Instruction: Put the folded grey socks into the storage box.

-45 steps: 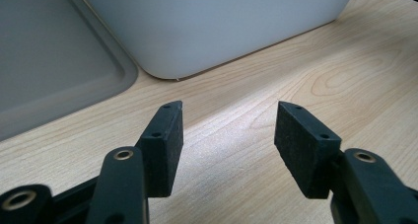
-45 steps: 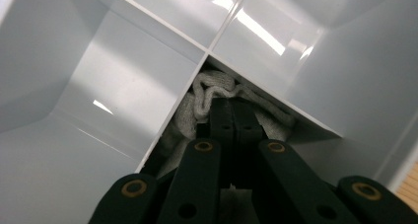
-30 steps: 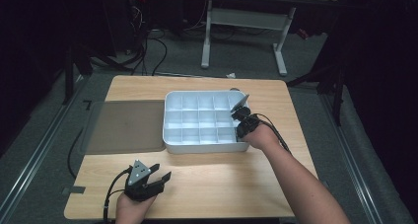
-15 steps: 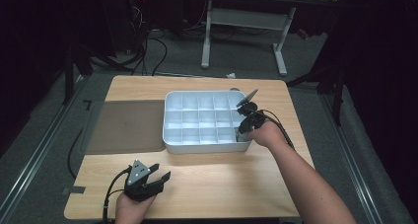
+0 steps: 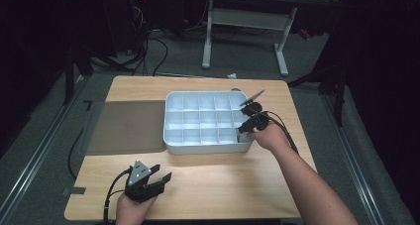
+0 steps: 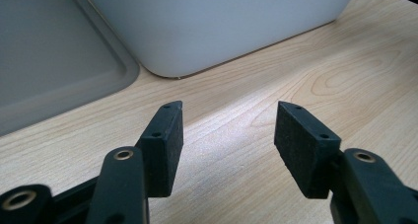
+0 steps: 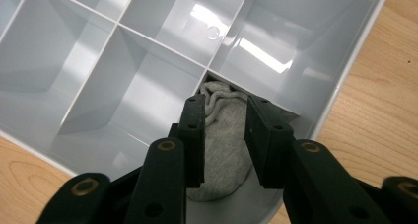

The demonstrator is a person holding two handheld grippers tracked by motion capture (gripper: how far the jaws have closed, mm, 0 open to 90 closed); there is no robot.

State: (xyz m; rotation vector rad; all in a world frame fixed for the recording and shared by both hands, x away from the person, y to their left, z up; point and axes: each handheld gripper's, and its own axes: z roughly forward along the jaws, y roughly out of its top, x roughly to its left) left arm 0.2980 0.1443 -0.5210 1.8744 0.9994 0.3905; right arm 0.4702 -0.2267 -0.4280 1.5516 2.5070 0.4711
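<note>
Resting low on the near edge of the wooden counter (image 5: pixel 208 185), the left tool (image 5: pixel 159 178) sits in a hand with its jaws spread wide and nothing between them. Just past it lies a flat grey lid (image 5: pixel 126 126), right beside a white box (image 5: pixel 171 131) split into many little rooms. The right tool (image 7: pixel 226 123) hangs over the near right corner room of that box. Its jaws have just been opening, and now they stand a little apart, let go. A small grey sock (image 7: pixel 224 145) lies in that corner room, between the jaws, but the pads do not squeeze it. Farther off, past the counter, stand white legs of another desk (image 5: pixel 245 19).
</note>
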